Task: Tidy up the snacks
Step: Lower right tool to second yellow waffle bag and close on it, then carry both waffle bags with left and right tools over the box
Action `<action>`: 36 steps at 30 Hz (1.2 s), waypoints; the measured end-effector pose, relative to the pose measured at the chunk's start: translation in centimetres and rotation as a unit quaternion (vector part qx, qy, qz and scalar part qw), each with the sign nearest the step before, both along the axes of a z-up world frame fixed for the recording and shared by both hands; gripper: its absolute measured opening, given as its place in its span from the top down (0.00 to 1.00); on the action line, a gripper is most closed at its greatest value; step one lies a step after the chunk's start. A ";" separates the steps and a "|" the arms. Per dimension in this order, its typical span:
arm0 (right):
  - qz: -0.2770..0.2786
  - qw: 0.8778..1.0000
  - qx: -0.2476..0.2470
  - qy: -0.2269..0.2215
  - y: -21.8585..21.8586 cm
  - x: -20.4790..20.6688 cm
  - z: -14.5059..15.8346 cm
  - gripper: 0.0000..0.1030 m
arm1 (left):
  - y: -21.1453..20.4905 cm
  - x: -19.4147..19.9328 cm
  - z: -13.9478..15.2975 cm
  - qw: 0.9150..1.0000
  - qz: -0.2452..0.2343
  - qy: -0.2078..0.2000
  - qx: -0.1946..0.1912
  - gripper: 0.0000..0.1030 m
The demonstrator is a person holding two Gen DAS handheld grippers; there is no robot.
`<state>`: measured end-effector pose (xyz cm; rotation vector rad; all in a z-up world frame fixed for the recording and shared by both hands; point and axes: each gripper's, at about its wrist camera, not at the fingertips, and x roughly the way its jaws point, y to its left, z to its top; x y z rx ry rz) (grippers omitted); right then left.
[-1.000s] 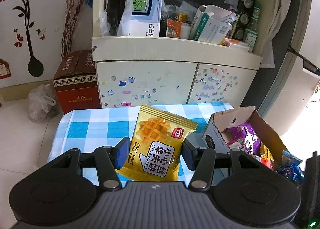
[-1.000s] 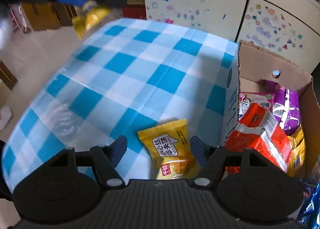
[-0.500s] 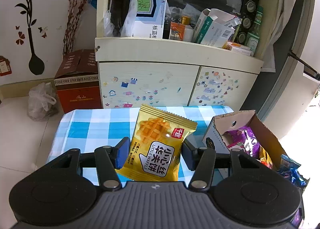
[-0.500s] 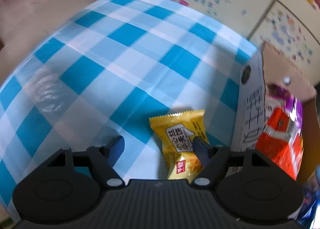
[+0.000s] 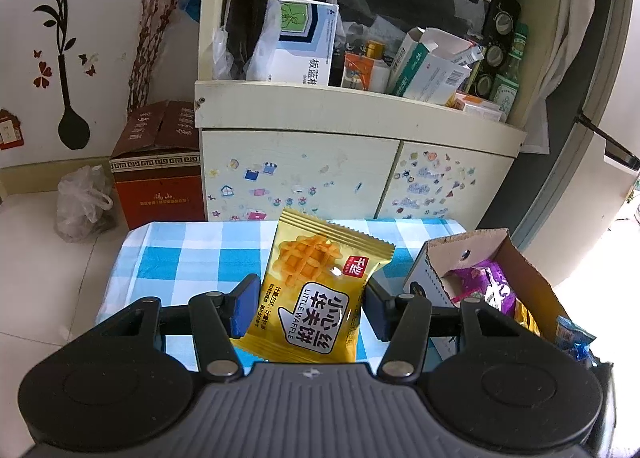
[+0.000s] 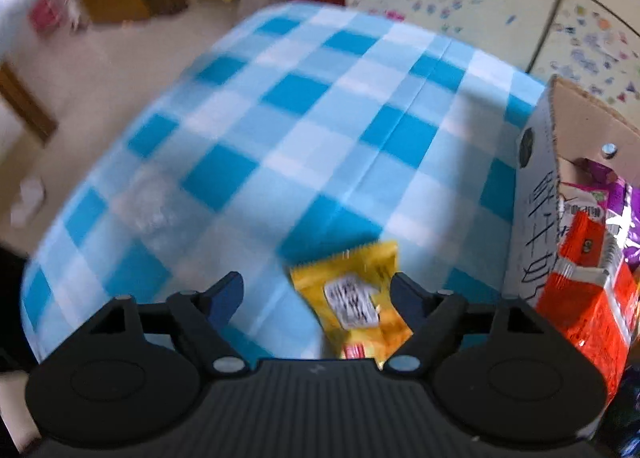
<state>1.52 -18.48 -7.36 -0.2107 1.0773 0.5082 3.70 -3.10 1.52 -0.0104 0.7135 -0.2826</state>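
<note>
A yellow foil waffle packet (image 5: 316, 294), printed with a waffle picture and a white label, is pinched upright between the blue pads of the left gripper (image 5: 306, 304), with both pads pressed against its sides. It is held raised above a table covered in a blue-and-white checked cloth (image 5: 192, 254), apparently so that it can be carried across to the open brown cardboard box (image 5: 520, 258) standing at the table's right edge. That box is already partly filled with snack bags, among them a purple packet (image 5: 488, 286).

In the right wrist view, which is blurred, the right gripper (image 6: 316, 292) is seen pointing steeply down over the cloth. Its jaws are spread and have just been opening wider. A second yellow waffle packet (image 6: 356, 306) lies flat on the cloth between them, close to the right-hand finger; no pad is seen pressing on it. The packet rests just beside the box's white printed wall. A red-orange snack bag (image 6: 588, 278) is seen sticking up out of the box.

The widening is judged to be preparation for straddling the flat packet before closing on it. Because the packet sits off-centre, it may be nudged rather than gripped.
</note>
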 end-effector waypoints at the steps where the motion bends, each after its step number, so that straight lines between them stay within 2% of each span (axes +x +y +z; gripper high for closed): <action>1: 0.010 1.000 -0.011 -0.001 0.1 -0.1 -0.4 0.19 | -0.1 0.0 -0.1 1.000 -0.003 0.002 0.002 0.42; 5: 0.013 0.998 -0.062 -0.017 0.3 0.0 -2.0 0.19 | -0.6 -0.1 -0.7 1.000 -0.015 0.012 0.009 0.42; 8: -0.018 0.999 -0.041 0.006 -0.6 0.6 -2.7 0.20 | -0.7 -0.2 -1.2 1.000 -0.020 0.021 0.006 0.42; 10: -0.028 0.999 -0.029 0.012 -0.8 0.7 -2.4 0.30 | -0.9 -0.2 -1.4 1.000 -0.021 0.020 0.008 0.42; 11: -0.027 0.999 -0.025 0.009 -0.8 0.6 -2.2 0.44 | -1.0 -0.3 -1.4 1.000 -0.021 0.017 0.011 0.42; 16: -0.027 1.000 -0.005 -0.014 -0.5 0.1 -0.6 0.47 | -1.9 -0.7 -1.1 0.999 -0.023 -0.003 0.026 0.42; 19: -0.061 0.997 0.022 -0.042 -1.7 0.3 1.7 0.47 | -2.1 -0.8 -0.6 0.999 -0.015 -0.022 0.033 0.42; 27: -0.142 0.976 0.086 -0.140 -6.5 -0.9 9.0 0.47 | -2.5 -1.0 0.2 0.999 -0.004 -0.042 0.029 0.42; 36: -0.235 0.933 0.160 -0.219 -13.7 -2.9 14.7 0.47 | -4.5 -2.2 0.6 0.998 -0.040 -0.048 0.017 0.42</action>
